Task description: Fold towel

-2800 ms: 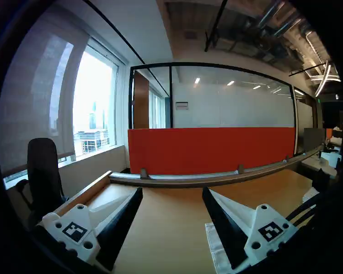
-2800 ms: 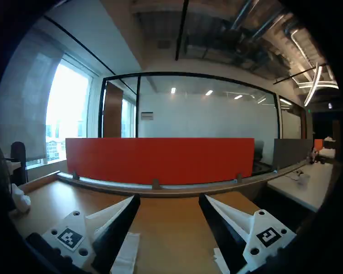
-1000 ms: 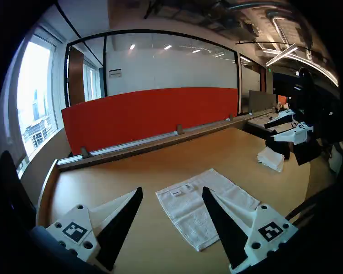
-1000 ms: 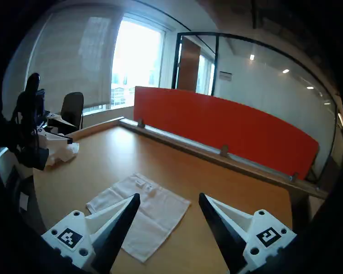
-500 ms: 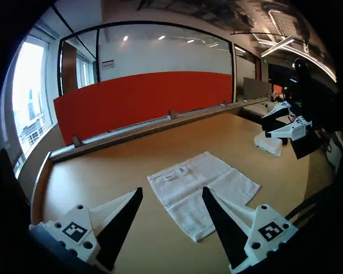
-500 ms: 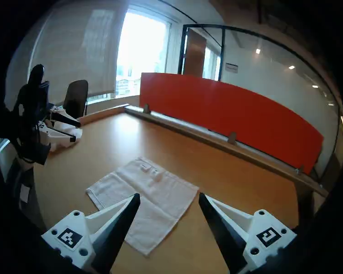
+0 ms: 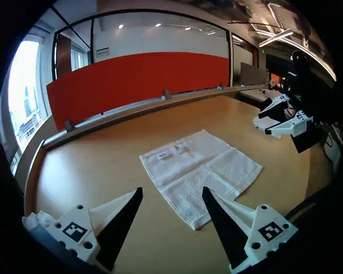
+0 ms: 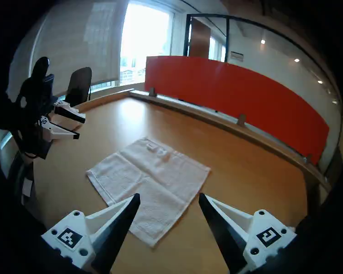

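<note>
Towel [image 7: 201, 171] lies flat and fully spread mid-worktop [image 7: 103, 150], single layer, small tags up near its far edge. No fold made yet, so the whole task looks left to do. Left gripper [image 7: 171, 189] hovers just above the towel's near edge, fingers apart, empty. Right gripper [image 8: 168, 196] hovers over another edge of the towel, fingers apart, empty too. Red divider [image 7: 135, 82] runs beyond the towel; office chair [image 8: 77, 86] is well off from it by the window. Nothing on the towel blocks a corner grab.
</note>
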Demonstrator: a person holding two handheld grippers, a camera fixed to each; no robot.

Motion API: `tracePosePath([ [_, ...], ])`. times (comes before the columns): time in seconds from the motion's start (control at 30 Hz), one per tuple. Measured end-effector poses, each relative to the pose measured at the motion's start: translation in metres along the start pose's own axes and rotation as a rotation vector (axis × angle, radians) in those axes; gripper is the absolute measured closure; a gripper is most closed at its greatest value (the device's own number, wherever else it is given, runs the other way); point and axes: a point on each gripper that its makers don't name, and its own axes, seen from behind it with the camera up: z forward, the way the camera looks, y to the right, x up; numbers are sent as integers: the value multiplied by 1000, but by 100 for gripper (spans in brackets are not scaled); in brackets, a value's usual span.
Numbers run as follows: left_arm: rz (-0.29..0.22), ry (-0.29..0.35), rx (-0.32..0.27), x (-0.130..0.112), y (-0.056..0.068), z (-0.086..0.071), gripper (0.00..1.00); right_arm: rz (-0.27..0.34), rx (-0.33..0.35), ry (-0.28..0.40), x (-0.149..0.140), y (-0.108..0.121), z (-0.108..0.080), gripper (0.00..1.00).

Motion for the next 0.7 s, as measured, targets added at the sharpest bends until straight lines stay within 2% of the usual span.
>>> tracePosePath([
  [0.4, 34, -72, -37, -36, 12, 20, 3, -16, 29, -70, -41, -13, 22, 0],
  [0.7, 35, -116, -62, -59, 20, 33, 3, -20, 43, -117, -66, -19, 30, 0],
])
